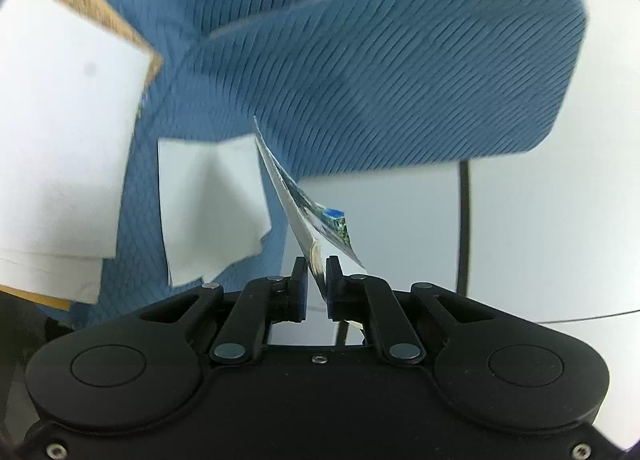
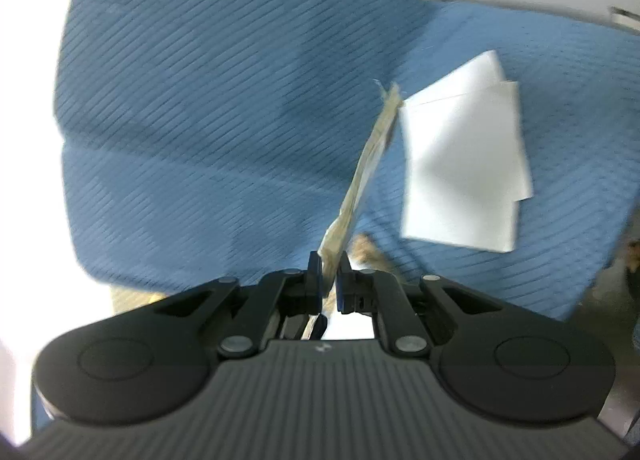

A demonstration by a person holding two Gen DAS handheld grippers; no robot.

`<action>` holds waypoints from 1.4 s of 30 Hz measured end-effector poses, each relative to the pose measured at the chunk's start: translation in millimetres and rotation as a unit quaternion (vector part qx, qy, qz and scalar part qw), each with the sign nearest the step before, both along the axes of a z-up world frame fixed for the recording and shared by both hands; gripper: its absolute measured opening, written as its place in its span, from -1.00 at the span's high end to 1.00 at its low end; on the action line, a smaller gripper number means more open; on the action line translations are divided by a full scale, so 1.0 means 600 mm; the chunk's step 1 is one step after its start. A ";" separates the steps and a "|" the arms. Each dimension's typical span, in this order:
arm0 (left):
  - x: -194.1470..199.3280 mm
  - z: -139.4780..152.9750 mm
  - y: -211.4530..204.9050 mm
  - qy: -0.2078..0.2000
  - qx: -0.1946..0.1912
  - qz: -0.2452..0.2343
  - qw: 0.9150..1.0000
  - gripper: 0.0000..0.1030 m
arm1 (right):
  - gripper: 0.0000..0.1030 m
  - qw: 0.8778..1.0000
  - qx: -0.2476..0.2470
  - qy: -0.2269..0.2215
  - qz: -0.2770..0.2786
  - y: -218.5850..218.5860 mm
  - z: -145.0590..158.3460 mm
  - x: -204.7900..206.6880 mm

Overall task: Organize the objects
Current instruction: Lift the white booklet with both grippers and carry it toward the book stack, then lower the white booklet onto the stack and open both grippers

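A: Where are we in the sorting? We see the left hand-held gripper closed on a printed card, pinched by its lower edge so it stands up edge-on to the camera above the blue cloth.

B: And the right hand-held gripper is clamped on a tan card in the same way, its thin edge rising out of the jaws. So we judge both cards are lifted clear of the cloth and we are mid-carry, between picking up and setting down.

A: Where do they go? In the left wrist view a stack of white sheets lies toward the left edge of the cloth with a brown board under it, and a smaller white pile sits nearer the cloth's near edge.

B: In the right wrist view we see one white pile toward the right edge of the cloth. We cannot tell whether it is the same pile.

A: The next move, we think, calls for laying each card flat over its pile before we let go.

B: Any writing? We read none. The printed card shows a picture with a blue patch and some green, too steeply angled to make out; the white sheets look blank.
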State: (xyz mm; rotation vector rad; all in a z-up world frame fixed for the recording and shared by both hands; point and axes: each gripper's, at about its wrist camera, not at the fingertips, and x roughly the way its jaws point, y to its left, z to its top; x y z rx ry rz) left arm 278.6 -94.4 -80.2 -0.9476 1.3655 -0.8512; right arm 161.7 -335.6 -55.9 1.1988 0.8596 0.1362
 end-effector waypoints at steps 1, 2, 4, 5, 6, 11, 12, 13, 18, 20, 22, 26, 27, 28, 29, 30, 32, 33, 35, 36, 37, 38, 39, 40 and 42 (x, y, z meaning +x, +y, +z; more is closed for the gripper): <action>0.002 0.009 0.012 -0.004 -0.002 0.007 1.000 0.85 | 0.83 1.000 -0.002 -0.006 0.012 0.010 0.010 0.005; 0.005 0.021 0.027 -0.011 -0.004 0.016 1.000 0.85 | 0.83 1.000 -0.002 -0.011 0.024 0.021 0.019 0.010; 0.008 0.038 0.055 -0.021 -0.011 0.032 0.999 0.85 | 0.82 0.999 0.004 -0.022 0.044 0.040 0.033 0.020; 0.009 0.048 0.070 -0.026 -0.013 0.041 0.999 0.85 | 0.82 0.998 0.007 -0.030 0.055 0.051 0.041 0.025; 0.010 0.054 0.084 -0.029 -0.016 0.049 0.998 0.85 | 0.82 0.997 0.007 -0.034 0.065 0.061 0.048 0.029; 0.022 0.074 0.143 -0.043 -0.021 0.081 0.996 0.84 | 0.82 0.991 0.016 -0.055 0.118 0.115 0.073 0.051; 0.024 0.077 0.155 -0.047 -0.018 0.086 0.995 0.84 | 0.82 0.990 0.016 -0.058 0.128 0.126 0.076 0.056; 0.026 0.078 0.165 -0.052 -0.014 0.090 0.995 0.84 | 0.82 0.989 0.014 -0.060 0.138 0.138 0.078 0.060; 0.037 0.076 0.222 -0.059 0.002 0.111 0.992 0.83 | 0.82 0.982 0.019 -0.063 0.178 0.188 0.070 0.073; 0.037 0.070 0.243 -0.057 0.009 0.117 0.991 0.83 | 0.81 0.980 0.017 -0.061 0.190 0.207 0.057 0.079; 0.040 0.052 0.260 -0.050 0.016 0.123 0.991 0.83 | 0.81 0.979 0.016 -0.059 0.196 0.224 0.042 0.081; 0.057 0.011 0.273 -0.030 0.031 0.120 0.992 0.83 | 0.81 0.978 0.003 -0.044 0.206 0.246 0.004 0.085; 0.060 0.003 0.275 -0.027 0.035 0.117 0.992 0.83 | 0.81 0.978 0.002 -0.038 0.206 0.248 -0.003 0.085; 0.063 -0.006 0.278 -0.024 0.039 0.115 0.992 0.83 | 0.81 0.978 0.001 -0.030 0.205 0.251 -0.013 0.085; 0.063 -0.016 0.276 -0.022 0.045 0.112 0.993 0.83 | 0.81 0.978 0.000 -0.026 0.206 0.254 -0.022 0.086; 0.065 -0.023 0.278 -0.019 0.049 0.109 0.993 0.84 | 0.81 0.978 -0.004 -0.022 0.208 0.259 -0.028 0.086; 0.066 -0.041 0.281 -0.016 0.062 0.103 0.993 0.84 | 0.81 0.977 -0.011 -0.014 0.211 0.266 -0.042 0.088; 0.066 -0.050 0.282 -0.013 0.068 0.100 0.993 0.83 | 0.81 0.977 -0.016 -0.009 0.213 0.269 -0.051 0.091; 0.063 -0.072 0.280 -0.004 0.080 0.095 0.992 0.84 | 0.81 0.975 -0.030 -0.002 0.219 0.275 -0.066 0.089; 0.062 -0.080 0.280 -0.004 0.086 0.092 0.992 0.84 | 0.81 0.974 -0.039 0.002 0.221 0.278 -0.074 0.087; 0.060 -0.087 0.279 -0.003 0.094 0.088 0.992 0.84 | 0.81 0.973 -0.048 0.009 0.224 0.281 -0.083 0.085; 0.056 -0.095 0.278 -0.002 0.103 0.085 0.991 0.85 | 0.81 0.972 -0.054 0.015 0.226 0.282 -0.091 0.082; 0.053 -0.102 0.278 0.000 0.109 0.081 0.991 0.86 | 0.81 0.972 -0.061 0.023 0.228 0.282 -0.099 0.079; 0.050 -0.108 0.277 0.003 0.113 0.077 0.991 0.86 | 0.81 0.970 -0.069 0.029 0.230 0.282 -0.107 0.077; 0.041 -0.121 0.273 0.012 0.121 0.066 0.990 0.87 | 0.81 0.969 -0.082 0.041 0.229 0.278 -0.122 0.072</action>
